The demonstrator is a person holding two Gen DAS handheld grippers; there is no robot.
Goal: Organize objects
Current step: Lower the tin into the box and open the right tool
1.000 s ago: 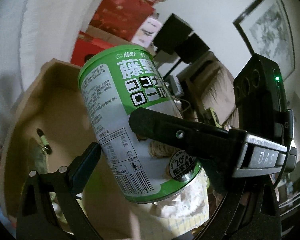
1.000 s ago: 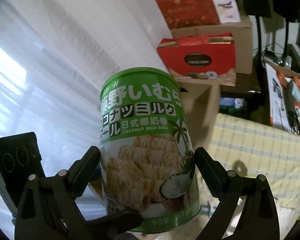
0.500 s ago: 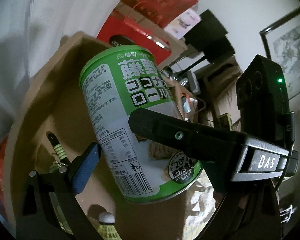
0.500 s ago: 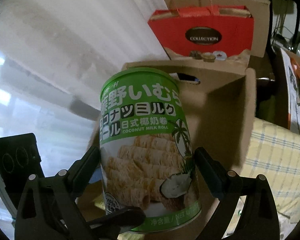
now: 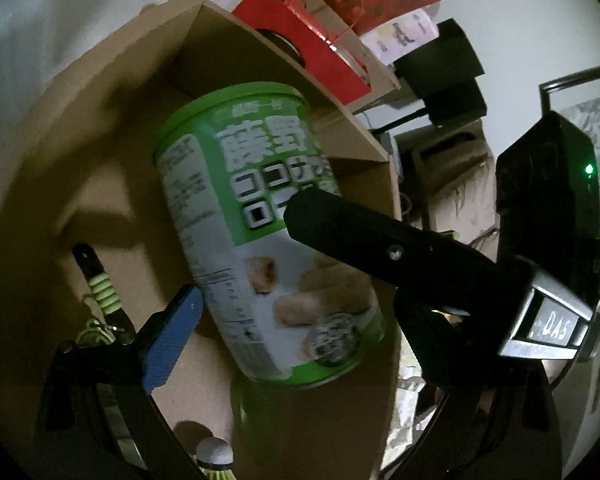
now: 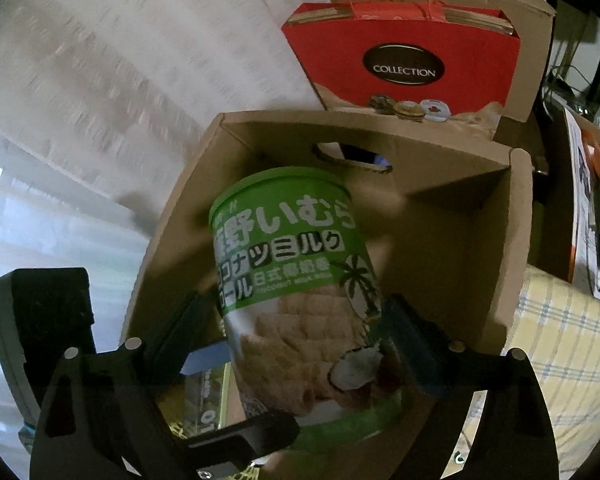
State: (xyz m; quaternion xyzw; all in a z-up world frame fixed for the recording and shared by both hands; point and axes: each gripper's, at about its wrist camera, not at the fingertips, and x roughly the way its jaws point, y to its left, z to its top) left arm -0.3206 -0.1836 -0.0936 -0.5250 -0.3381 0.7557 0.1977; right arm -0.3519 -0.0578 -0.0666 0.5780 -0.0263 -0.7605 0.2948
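Green can [image 6: 296,280], previously above the cardboard box [image 6: 516,216], was lowered inside it, tilted. Right gripper [image 6: 300,344] and left gripper [image 5: 276,320] each clasped it, the right's wide jaws having just closed slightly.

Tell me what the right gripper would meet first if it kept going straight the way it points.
Most likely the inside of the cardboard box. The right gripper points down into it with the green can between its fingers, so the can would probably touch first; depth is unclear.
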